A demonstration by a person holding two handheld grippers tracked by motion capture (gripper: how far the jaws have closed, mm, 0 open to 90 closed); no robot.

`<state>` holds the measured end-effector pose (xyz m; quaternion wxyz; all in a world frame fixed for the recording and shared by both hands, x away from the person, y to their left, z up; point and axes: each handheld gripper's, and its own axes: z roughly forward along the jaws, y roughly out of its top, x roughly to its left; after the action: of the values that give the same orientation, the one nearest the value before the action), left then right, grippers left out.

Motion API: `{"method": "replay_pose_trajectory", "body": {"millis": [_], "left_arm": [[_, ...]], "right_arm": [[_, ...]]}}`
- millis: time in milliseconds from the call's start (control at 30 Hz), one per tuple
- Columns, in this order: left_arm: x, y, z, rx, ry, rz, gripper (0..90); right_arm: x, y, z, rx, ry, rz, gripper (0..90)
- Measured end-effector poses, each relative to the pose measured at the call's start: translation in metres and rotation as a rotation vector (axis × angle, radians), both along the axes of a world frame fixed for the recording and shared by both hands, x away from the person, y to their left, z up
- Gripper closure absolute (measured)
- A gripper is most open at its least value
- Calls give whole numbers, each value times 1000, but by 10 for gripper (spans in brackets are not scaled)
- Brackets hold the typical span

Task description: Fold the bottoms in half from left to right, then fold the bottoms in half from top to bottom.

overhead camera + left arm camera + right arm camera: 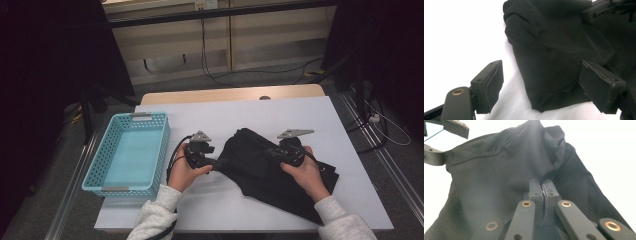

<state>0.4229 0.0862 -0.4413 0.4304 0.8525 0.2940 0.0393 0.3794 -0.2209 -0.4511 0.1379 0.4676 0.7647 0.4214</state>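
Garment: black cloth (260, 165) lies crumpled just right of the blue basket (129, 152).
Your left gripper (544, 85): jaws spread, straddling the cloth's folded corner.
Your right gripper (543, 192): jaws pressed together, pinching a cloth fold.

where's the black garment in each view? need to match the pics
High view: black garment lies centre-right on the white table, between both hands.
Left gripper view: black garment covers centre and right, its folded corner between the open tongs.
Right gripper view: black garment spans the middle, pinched by the shut tongs.
Shared landmark: white table.
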Motion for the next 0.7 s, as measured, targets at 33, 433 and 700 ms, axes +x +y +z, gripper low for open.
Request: {"method": "replay_pose_trajectory", "body": {"millis": [33,433,700], "left_arm": [[0,0,0,2,-1,-2,203],[-3,-4,-3,13,0,-10,193],[-5,-6,-2,16,-12,-12,193]], "right_arm": [[-1,-1,1,4,0,-1,882],[-11,-9,9,25,-9,-8,883],[-17,-13,10,38,-13,-18,884]]}}
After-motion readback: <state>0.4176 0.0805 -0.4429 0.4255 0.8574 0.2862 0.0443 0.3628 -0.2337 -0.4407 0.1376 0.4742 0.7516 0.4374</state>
